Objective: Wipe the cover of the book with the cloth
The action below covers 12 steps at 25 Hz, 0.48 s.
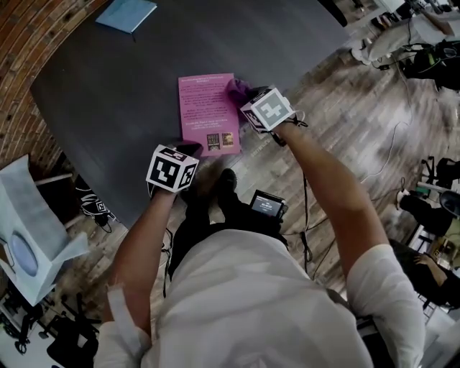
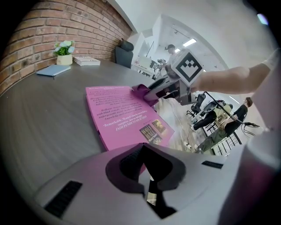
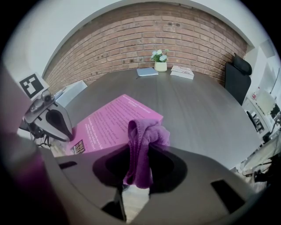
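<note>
A pink book [image 1: 207,108] lies flat near the front edge of the dark table [image 1: 108,93], its printed back cover up. My right gripper [image 1: 246,100] is shut on a bunched purple cloth [image 1: 238,89] that sits at the book's far right edge. In the right gripper view the cloth [image 3: 143,147] hangs from between the jaws, just right of the book [image 3: 114,121]. My left gripper [image 1: 188,149] is at the book's near left corner, and the pink cover [image 2: 125,114] runs in between its nearly closed jaws.
A blue notebook [image 1: 128,13], a small flower pot [image 3: 160,57] and a white book [image 3: 181,71] lie at the table's far side by the brick wall. A black chair [image 3: 237,74] stands at the right. Wooden floor with cables [image 1: 392,147] lies beyond the table's edge.
</note>
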Motion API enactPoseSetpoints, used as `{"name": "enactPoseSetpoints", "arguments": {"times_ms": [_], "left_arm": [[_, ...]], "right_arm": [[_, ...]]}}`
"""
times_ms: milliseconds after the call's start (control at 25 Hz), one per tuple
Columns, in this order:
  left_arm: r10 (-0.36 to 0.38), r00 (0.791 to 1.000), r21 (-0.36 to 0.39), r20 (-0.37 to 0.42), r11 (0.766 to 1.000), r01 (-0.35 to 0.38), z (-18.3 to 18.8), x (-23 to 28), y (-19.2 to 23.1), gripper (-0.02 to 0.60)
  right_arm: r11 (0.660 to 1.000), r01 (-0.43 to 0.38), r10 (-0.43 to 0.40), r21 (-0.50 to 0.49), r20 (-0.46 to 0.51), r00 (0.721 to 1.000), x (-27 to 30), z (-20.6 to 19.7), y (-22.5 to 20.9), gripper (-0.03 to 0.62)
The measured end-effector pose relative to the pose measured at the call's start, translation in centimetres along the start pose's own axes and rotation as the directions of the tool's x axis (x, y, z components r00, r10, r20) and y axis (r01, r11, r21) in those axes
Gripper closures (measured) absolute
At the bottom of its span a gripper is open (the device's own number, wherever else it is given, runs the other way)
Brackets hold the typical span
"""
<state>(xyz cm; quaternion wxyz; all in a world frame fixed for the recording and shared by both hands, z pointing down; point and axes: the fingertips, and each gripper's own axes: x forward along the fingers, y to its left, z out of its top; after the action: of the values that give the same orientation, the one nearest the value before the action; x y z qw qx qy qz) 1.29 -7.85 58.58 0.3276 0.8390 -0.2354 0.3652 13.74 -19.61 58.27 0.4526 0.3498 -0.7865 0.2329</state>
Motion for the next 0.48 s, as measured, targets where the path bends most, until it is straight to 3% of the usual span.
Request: {"name": "enactPoseSetpoints", "arguments": {"times_ms": [480], "left_arm": [[0.004, 1.0, 0.029, -0.009, 1.0, -0.004, 0.0, 0.1, 0.0, 0.574]], "right_arm": [[0.998, -0.051, 0.05, -0.03, -0.021, 0.999, -1.2, -2.5, 3.1, 0.481]]}}
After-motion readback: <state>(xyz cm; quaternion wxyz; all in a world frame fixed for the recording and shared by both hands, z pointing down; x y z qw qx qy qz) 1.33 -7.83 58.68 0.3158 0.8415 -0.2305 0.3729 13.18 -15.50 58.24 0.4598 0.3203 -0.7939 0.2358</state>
